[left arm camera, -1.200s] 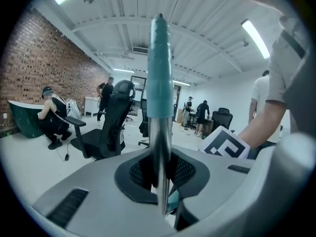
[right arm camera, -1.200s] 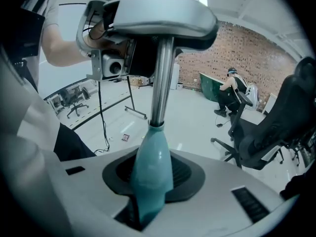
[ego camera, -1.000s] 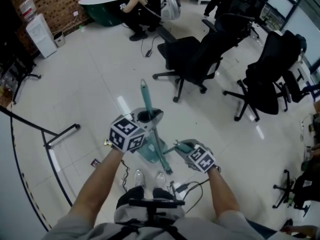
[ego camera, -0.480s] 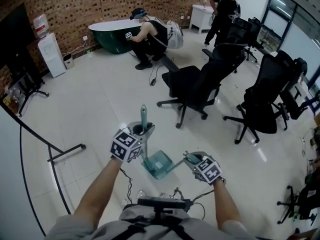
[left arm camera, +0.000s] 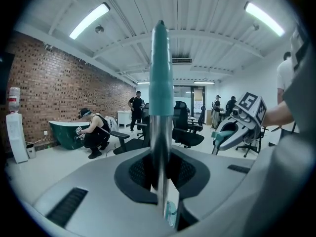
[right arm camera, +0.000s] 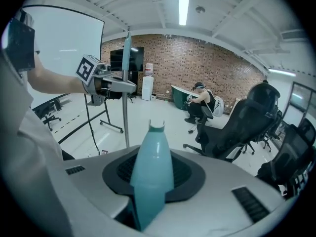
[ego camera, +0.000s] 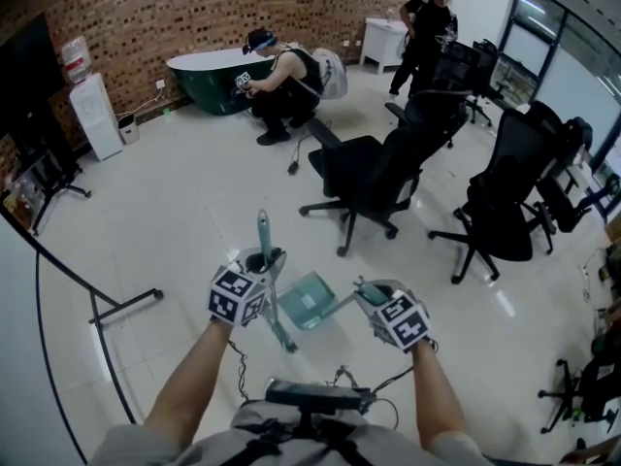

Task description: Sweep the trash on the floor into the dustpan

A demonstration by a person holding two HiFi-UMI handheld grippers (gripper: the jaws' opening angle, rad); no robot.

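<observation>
My left gripper [ego camera: 258, 268] is shut on the broom's metal pole [left arm camera: 159, 147], which stands nearly upright with its teal grip [ego camera: 263, 229] on top. My right gripper [ego camera: 372, 292] is shut on the teal dustpan handle [right arm camera: 150, 174]. The translucent teal dustpan [ego camera: 308, 301] hangs between the two grippers, above the floor. In the right gripper view the left gripper [right arm camera: 106, 83] and the broom pole [right arm camera: 125, 98] are at the left. A small dark scrap [right arm camera: 103, 151] lies on the floor beside the pole. The broom's head is hidden.
Black office chairs [ego camera: 374, 178] stand ahead and to the right. A black stand's legs [ego camera: 116, 304] cross the floor at left. A person crouches [ego camera: 281, 90] by a green tub [ego camera: 199, 76], and another stands at the back. Cables [ego camera: 335, 372] lie near my feet.
The right gripper has risen and lifted the dustpan off the floor. The left gripper and broom have shifted slightly left. The head view has tilted up toward the room.
</observation>
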